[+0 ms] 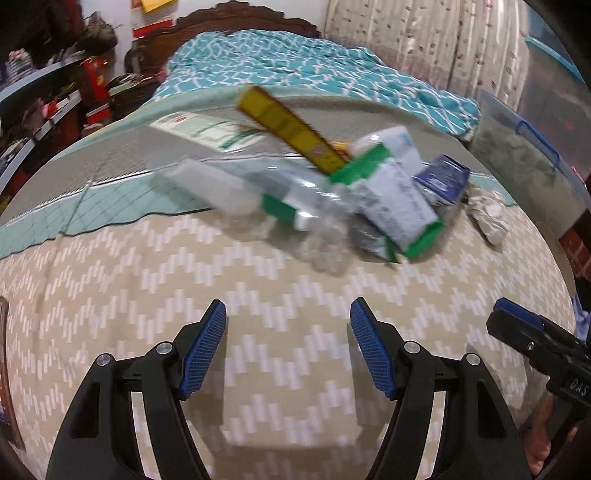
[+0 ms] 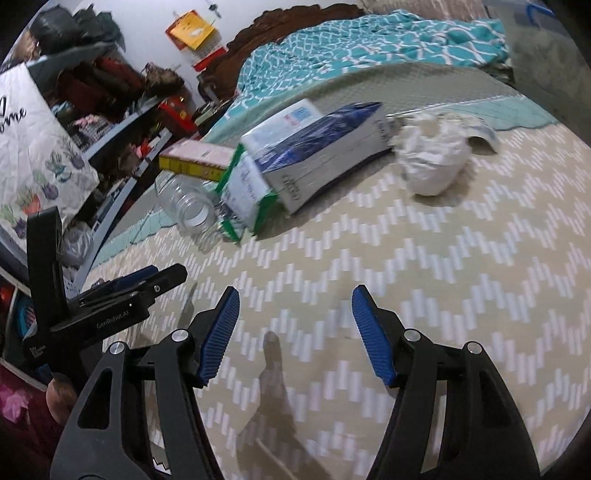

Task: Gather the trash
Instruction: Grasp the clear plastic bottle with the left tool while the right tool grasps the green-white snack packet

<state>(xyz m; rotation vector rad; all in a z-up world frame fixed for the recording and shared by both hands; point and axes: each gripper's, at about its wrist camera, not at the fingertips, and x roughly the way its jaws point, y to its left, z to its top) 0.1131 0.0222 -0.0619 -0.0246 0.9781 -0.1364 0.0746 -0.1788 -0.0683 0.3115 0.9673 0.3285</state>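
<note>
A pile of trash lies on the beige zigzag bedspread [image 1: 184,280]: a yellow box [image 1: 291,127], a clear plastic bottle [image 1: 314,206], a white-and-green carton [image 1: 395,199], a blue-and-white box [image 1: 443,181] and a wad of crumpled white paper [image 1: 487,214]. My left gripper [image 1: 288,306] hovers open over bare bedspread, short of the pile. The right wrist view shows the same bottle [image 2: 192,212], carton [image 2: 247,192], blue box [image 2: 325,151], yellow box [image 2: 195,160] and paper wad [image 2: 432,158]. My right gripper [image 2: 295,295] is open and empty, with the left gripper [image 2: 147,280] beside it.
A teal patterned blanket [image 1: 295,70] is bunched near the dark wooden headboard [image 1: 251,14]. Cluttered shelves [image 1: 44,110] stand left of the bed. A clear storage bin [image 1: 517,155] stands at the right. A printed white bag [image 2: 37,147] hangs at the left.
</note>
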